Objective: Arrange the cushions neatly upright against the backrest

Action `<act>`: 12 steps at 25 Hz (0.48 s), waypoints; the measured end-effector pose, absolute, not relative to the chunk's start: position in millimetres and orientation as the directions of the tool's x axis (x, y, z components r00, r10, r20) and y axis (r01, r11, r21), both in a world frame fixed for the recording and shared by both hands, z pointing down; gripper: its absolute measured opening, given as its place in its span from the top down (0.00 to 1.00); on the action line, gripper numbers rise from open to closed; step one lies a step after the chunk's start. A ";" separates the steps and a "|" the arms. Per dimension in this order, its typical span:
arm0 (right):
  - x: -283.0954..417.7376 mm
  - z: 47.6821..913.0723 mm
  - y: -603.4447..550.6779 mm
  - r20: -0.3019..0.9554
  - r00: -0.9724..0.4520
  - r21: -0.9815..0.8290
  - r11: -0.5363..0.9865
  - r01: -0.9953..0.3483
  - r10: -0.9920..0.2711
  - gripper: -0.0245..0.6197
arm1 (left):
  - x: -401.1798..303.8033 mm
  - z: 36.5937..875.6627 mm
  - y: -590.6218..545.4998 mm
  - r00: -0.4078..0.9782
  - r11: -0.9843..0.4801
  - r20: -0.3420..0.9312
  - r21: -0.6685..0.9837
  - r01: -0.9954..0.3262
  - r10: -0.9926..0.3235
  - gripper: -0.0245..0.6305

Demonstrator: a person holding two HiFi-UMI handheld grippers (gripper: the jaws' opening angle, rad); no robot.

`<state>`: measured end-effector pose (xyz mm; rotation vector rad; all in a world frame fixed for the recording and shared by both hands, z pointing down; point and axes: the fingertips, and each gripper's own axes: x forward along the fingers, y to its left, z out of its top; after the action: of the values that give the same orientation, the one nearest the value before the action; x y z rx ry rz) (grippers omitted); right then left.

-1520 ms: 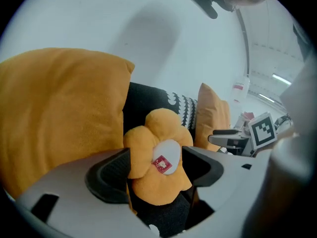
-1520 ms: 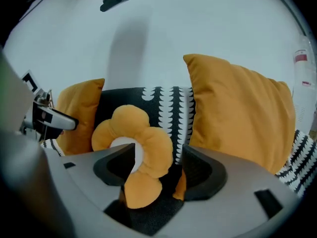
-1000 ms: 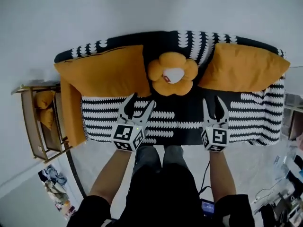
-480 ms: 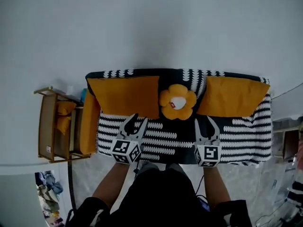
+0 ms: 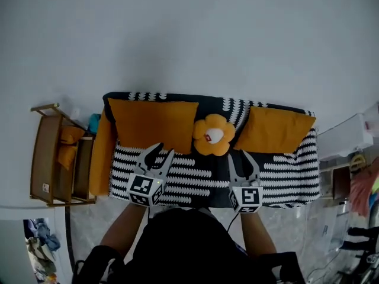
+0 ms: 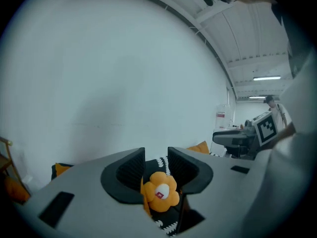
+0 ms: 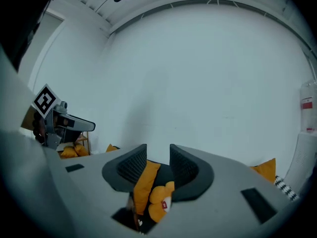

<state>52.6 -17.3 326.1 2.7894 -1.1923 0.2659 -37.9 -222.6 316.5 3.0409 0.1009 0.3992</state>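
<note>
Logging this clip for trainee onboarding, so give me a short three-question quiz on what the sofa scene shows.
1. True or false: the flower cushion sits between the left orange cushion and the right orange cushion at the backrest.
2. In the head view, what stands beside the left end of the sofa? A) wooden rack; B) lamp; C) chair.
3. What colour is the flower cushion's centre?
Key: 1 true; 2 A; 3 white.
</note>
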 end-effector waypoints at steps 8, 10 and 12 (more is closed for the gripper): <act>15.4 307.1 -26.5 0.166 0.738 -0.088 -0.755 -0.650 -0.654 0.75 | -63.0 294.9 -243.9 0.970 -0.989 0.195 0.057 0.137 0.146 0.78; 13.2 304.7 -23.9 0.153 0.760 -0.140 -0.775 -0.616 -0.631 0.78 | -66.6 289.1 -249.8 0.972 -0.986 0.172 0.074 0.150 0.161 0.81; 10.9 305.5 -19.5 0.152 0.781 -0.144 -0.795 -0.589 -0.606 0.82 | -70.1 286.2 -255.6 0.974 -0.985 0.154 0.082 0.155 0.166 0.84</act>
<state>10.9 -19.5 305.5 3.0478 -1.0256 0.3087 -70.1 -255.6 286.2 3.0517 0.2483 0.2478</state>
